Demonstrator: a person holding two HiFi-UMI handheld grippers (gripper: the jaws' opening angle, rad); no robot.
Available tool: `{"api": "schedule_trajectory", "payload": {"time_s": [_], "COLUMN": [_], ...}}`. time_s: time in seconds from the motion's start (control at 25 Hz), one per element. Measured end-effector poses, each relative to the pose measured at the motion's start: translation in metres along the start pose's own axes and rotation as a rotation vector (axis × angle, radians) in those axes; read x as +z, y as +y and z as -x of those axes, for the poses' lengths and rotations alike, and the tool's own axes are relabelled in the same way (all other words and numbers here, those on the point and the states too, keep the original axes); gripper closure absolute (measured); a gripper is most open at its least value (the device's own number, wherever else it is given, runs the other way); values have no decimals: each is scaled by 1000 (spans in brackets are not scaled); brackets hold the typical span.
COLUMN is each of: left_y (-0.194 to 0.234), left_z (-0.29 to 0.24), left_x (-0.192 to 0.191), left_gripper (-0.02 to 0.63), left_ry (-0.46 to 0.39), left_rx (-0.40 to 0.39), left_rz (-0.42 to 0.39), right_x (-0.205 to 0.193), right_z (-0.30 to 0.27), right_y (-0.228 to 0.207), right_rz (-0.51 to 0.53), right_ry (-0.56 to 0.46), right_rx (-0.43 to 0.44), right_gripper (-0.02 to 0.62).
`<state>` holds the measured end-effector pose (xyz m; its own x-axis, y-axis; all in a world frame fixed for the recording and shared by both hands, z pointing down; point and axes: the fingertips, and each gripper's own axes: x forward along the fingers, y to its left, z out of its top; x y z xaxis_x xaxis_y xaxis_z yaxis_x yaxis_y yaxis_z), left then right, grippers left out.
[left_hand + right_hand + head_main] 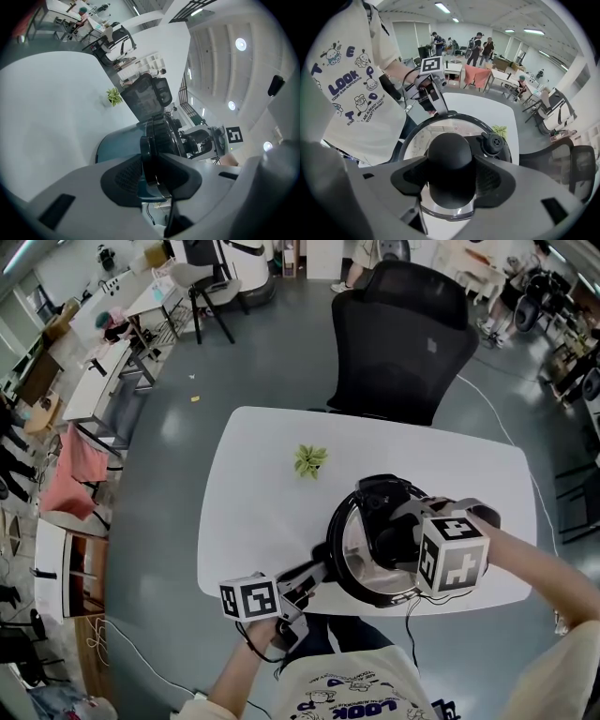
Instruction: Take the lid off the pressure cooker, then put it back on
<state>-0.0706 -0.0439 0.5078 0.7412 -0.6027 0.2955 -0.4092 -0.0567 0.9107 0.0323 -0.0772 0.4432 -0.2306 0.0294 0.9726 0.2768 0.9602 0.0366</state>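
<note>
At the near edge of the table (246,521), the left gripper (152,176) clamps the pressure cooker (349,576) by its side handle (151,145). The right gripper (451,180), from above, squeezes the knob (450,152) of the lid (423,140), which is seated on the pot. Beyond sits a small plant (310,460), then a black chair (403,348).

Setting: open-plan office or lab workspace. A black mesh office chair (403,338) is standing at a white table (253,512) on a grey floor (272,362); rows of cluttered desks (98,381) are lining one side; people (480,44) are standing among workstations under ceiling strip lights (443,7).
</note>
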Motion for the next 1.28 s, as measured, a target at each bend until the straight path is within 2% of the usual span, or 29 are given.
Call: {"api": "schedule_trajectory", "payload": {"time_s": [0.12, 0.32, 0.48, 0.56, 0.84, 1.08, 1.28], "left_y": [-1, 0, -1, -1, -2, -4, -3], "left_z": [-1, -2, -1, 0, 0, 1, 0], "left_x": [1, 2, 2, 1, 1, 1, 1], "left_gripper": [489, 489, 489, 489, 488, 488, 488], "left_ry": [-2, -2, -2, -2, -3, -3, -3], "left_rx": [0, 3, 4, 4, 7, 11, 14], "left_rz": [1, 0, -3, -2, -1, -8, -10], "right_x": [0, -1, -2, -2, 0, 1, 1], "right_z": [1, 1, 2, 2, 5, 2, 2], "right_y": [-2, -9, -14, -14, -13, -9, -9], "right_rz": [-43, -192, -406, -471, -443, -419, -410], "right_ry": [-14, -55, -69, -71, -97, -123, -124], "right_rx": [-9, -54, -108, -131, -125, -38, -26], "right_gripper": [296, 296, 296, 296, 295, 298, 301]}}
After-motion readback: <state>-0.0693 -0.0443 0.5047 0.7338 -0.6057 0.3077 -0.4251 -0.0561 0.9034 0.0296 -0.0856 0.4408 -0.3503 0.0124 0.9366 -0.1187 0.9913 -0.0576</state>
